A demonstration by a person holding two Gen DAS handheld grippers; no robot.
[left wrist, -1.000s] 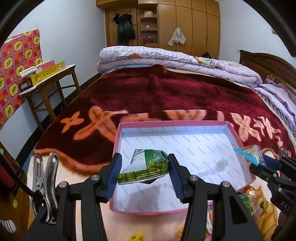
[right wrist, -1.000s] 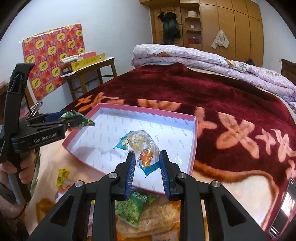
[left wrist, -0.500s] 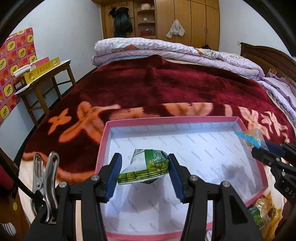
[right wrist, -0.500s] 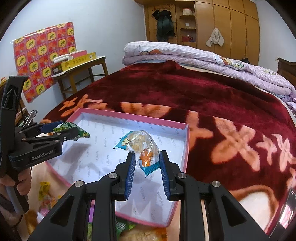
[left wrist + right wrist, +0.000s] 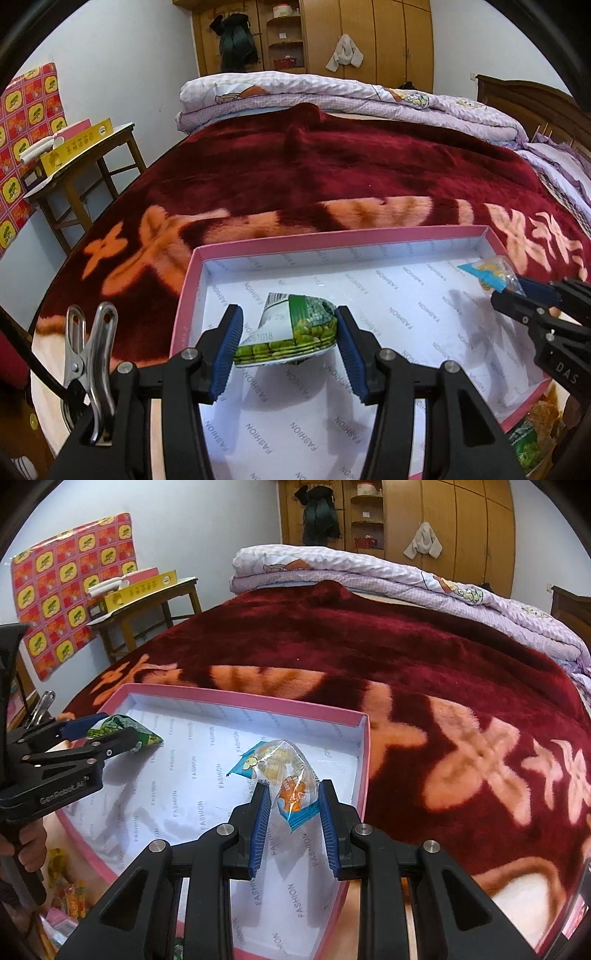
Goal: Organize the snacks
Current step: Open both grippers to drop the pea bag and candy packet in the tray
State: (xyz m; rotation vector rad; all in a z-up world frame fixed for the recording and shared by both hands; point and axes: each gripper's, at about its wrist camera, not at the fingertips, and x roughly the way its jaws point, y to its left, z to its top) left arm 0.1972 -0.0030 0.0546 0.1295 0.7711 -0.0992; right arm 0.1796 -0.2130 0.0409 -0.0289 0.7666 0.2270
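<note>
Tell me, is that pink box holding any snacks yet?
Empty so far. The shallow pink cardboard box shows only bare white lining; both packets hang above it, clamped in jaws.

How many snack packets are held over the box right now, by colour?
Green pea packet: 1, in the left tongs
Clear packet with blue ends: 1, in the right tongs
Total: 2, both above the pink box, with no packets lying inside it.
</note>
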